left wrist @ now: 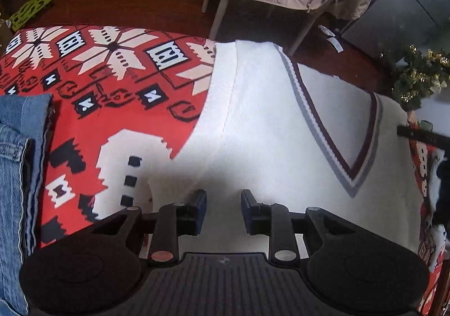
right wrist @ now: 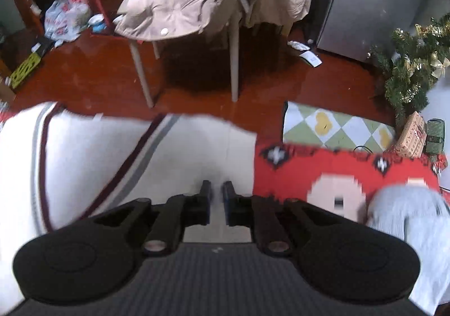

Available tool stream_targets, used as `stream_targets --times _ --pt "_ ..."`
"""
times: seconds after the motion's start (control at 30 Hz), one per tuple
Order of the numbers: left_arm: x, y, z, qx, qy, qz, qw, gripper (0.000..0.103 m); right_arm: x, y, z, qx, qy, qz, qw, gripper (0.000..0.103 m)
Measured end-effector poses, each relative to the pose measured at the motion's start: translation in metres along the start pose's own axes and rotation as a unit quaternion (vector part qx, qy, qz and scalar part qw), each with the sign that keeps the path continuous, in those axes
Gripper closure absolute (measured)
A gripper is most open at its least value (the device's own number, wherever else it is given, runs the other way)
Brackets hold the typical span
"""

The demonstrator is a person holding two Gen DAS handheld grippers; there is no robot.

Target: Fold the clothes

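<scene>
A white V-neck sweater (left wrist: 267, 124) lay spread on the red patterned blanket (left wrist: 112, 96), its grey and maroon neckband facing up. The left tongs (left wrist: 223, 200) hung just above its chest, jaws apart with nothing between them. The right tongs (right wrist: 217, 192) were over the sweater's shoulder (that view is blurred), jaws almost together; whether they pinched cloth I cannot tell. Folded jeans (left wrist: 19, 169) lay beside.
</scene>
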State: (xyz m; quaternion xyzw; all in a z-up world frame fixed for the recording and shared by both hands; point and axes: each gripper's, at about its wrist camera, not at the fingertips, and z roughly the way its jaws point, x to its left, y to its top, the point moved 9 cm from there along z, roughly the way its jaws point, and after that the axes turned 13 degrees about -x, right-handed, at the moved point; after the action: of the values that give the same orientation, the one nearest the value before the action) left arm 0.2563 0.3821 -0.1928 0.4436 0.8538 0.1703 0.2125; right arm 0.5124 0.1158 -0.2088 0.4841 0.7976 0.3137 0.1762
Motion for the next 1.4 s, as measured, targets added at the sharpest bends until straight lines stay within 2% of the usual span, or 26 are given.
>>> stream_targets --times 0.17,0.23,0.37,0.43,0.57,0.63,0.67,0.83,1.0,1.17,1.2,1.23,1.3,1.33,1.4 --pt "0.002 0.003 0.001 0.002 0.000 -0.007 1.0000 0.076 -0.011 0.028 0.015 -0.016 -0.008 0.026 1.000 0.093" --pt "0.001 0.005 0.003 0.000 0.000 -0.010 0.9999 0.076 -0.016 0.034 0.016 -0.017 -0.001 0.049 0.999 0.088" --pt "-0.001 0.014 0.007 -0.006 -0.002 -0.015 0.9999 0.076 -0.006 0.026 0.023 0.009 0.027 0.011 1.000 0.089" --pt "-0.001 0.021 0.010 -0.015 -0.001 -0.008 0.9999 0.076 -0.004 0.028 0.027 -0.004 0.023 -0.006 1.000 0.090" --pt "0.002 0.033 0.018 -0.034 -0.002 -0.003 0.9994 0.078 -0.013 0.039 0.041 -0.007 -0.010 0.030 0.999 0.089" --pt "0.001 0.041 0.022 -0.042 0.000 -0.001 0.9991 0.078 -0.014 0.043 0.040 -0.015 -0.014 0.046 0.999 0.093" --pt "0.001 0.045 0.024 -0.045 0.001 0.001 0.9990 0.078 -0.013 0.044 0.036 -0.021 -0.014 0.046 0.999 0.099" --pt "0.000 0.069 0.040 -0.060 0.004 -0.004 0.9982 0.078 0.000 0.024 -0.001 -0.017 0.006 0.058 0.998 0.099" --pt "-0.007 0.097 0.056 -0.075 -0.001 0.010 0.9971 0.078 0.014 -0.024 -0.042 0.011 0.015 0.072 0.997 0.096" --pt "-0.006 0.115 0.068 -0.071 -0.012 -0.004 0.9974 0.079 0.025 -0.066 -0.072 0.046 0.019 0.092 0.994 0.092" --pt "-0.006 0.117 0.069 -0.069 -0.012 -0.004 0.9975 0.080 0.027 -0.070 -0.075 0.049 0.019 0.095 0.994 0.092" --pt "-0.006 0.119 0.071 -0.068 -0.012 -0.005 0.9976 0.088 0.029 -0.073 -0.077 0.050 0.019 0.099 0.994 0.092" --pt "-0.011 0.120 0.069 -0.071 -0.001 0.022 0.9972 0.096 0.031 -0.075 -0.080 0.050 0.021 0.108 0.993 0.091" --pt "-0.016 0.121 0.065 -0.084 0.011 0.057 0.9948 0.101 0.031 -0.076 -0.081 0.049 0.021 0.111 0.992 0.091" --pt "-0.025 0.126 0.056 -0.112 0.033 0.127 0.9850 0.101 0.032 -0.074 -0.081 0.047 0.021 0.115 0.992 0.091"
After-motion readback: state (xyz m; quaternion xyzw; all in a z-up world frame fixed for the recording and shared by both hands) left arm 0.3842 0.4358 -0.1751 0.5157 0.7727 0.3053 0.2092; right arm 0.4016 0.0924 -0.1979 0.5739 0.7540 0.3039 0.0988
